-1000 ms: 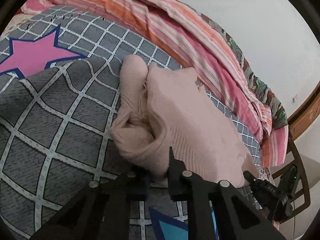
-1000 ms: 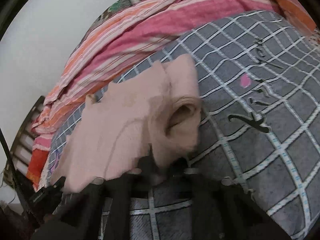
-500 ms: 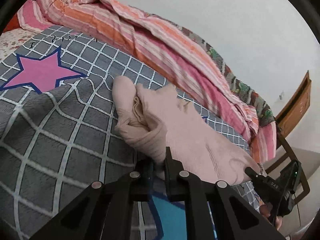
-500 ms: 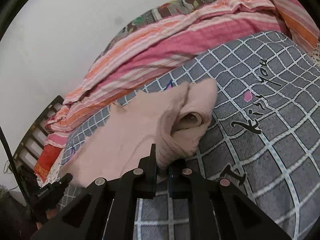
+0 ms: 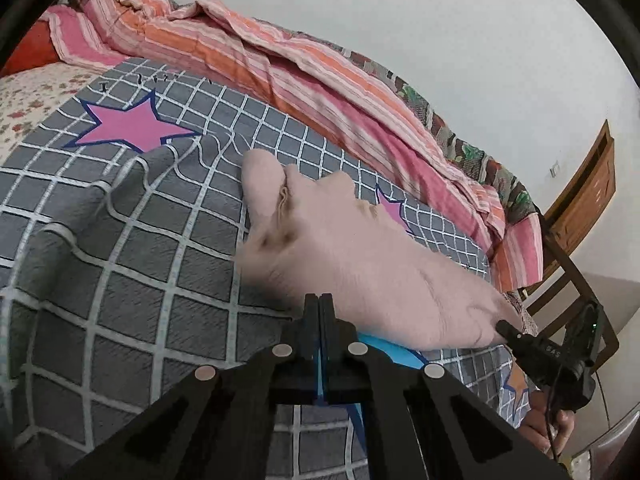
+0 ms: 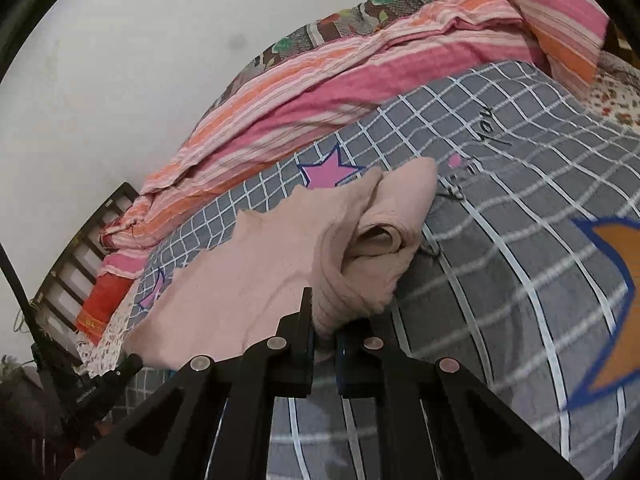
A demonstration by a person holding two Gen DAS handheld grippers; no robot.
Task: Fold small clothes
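Your left gripper and right gripper each clamp, apparently, the pink garment's near hem; it stretches away ahead.

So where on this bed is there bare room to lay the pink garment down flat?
The grey checked quilt lies bare between the pink garment and the pink star print, and again right of the garment in the right wrist view. The far side is crowded: the striped blanket is heaped along the wall.

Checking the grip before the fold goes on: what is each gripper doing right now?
Left gripper: shut on the near edge of the pink garment.
Right gripper: shut on the garment's ribbed hem.
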